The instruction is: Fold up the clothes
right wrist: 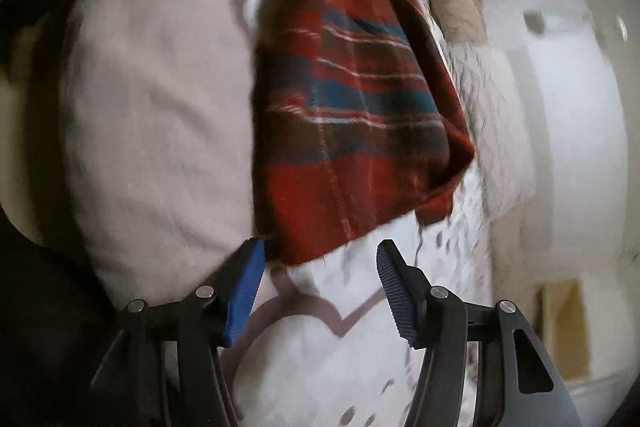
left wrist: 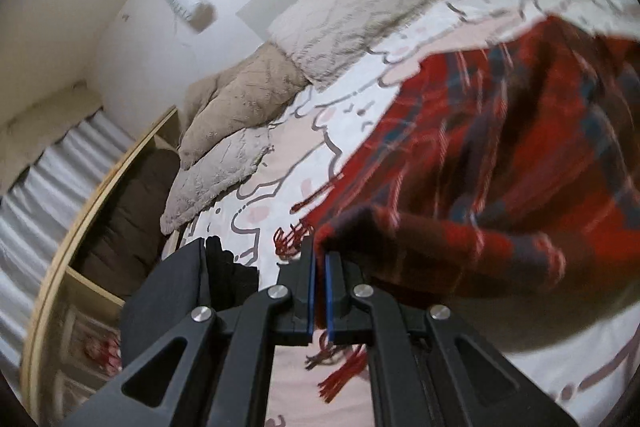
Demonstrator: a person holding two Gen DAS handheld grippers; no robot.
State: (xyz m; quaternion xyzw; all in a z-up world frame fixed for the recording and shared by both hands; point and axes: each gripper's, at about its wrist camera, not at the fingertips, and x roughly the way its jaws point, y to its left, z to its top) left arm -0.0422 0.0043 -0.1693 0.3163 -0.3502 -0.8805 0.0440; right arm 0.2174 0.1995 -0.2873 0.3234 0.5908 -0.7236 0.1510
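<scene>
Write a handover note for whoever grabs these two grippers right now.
Left hand-held gripper: shut on the fringed end of the red plaid scarf, which is lifted off the bedsheet.
Right hand-held gripper: open, holding nothing; the scarf's hanging lower edge sits just ahead of its fingers.
Done: one end picked up. No finished fold visible.
Left: probably catch the loose end with the right gripper, bring the ends together, lay the scarf flat on the bed and fold. Pillows lie along the far side.

no readable text anywhere.
</scene>
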